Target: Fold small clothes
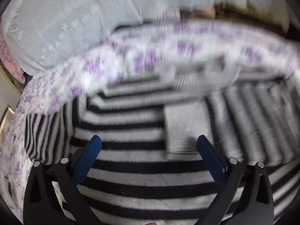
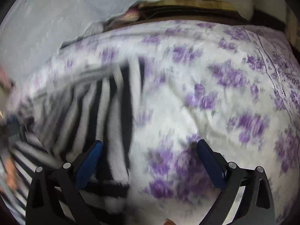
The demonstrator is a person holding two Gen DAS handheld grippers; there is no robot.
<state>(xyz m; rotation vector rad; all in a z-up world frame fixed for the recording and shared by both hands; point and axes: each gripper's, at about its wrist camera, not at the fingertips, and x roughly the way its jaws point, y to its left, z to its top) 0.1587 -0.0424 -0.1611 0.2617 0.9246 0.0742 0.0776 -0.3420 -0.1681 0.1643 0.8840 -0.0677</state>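
Left gripper (image 1: 149, 144), blue fingers (image 1: 88, 157) spread wide and empty, hangs over the striped garment (image 1: 131, 168) lying on the floral bedspread (image 1: 131, 56). Right gripper (image 2: 150, 148), fingers equally parted, straddles the garment's right edge where stripes meet bedspread. Risk here, I'd say: a pinch could catch bedspread along with garment, dragging both; heavy blur hides the layers.
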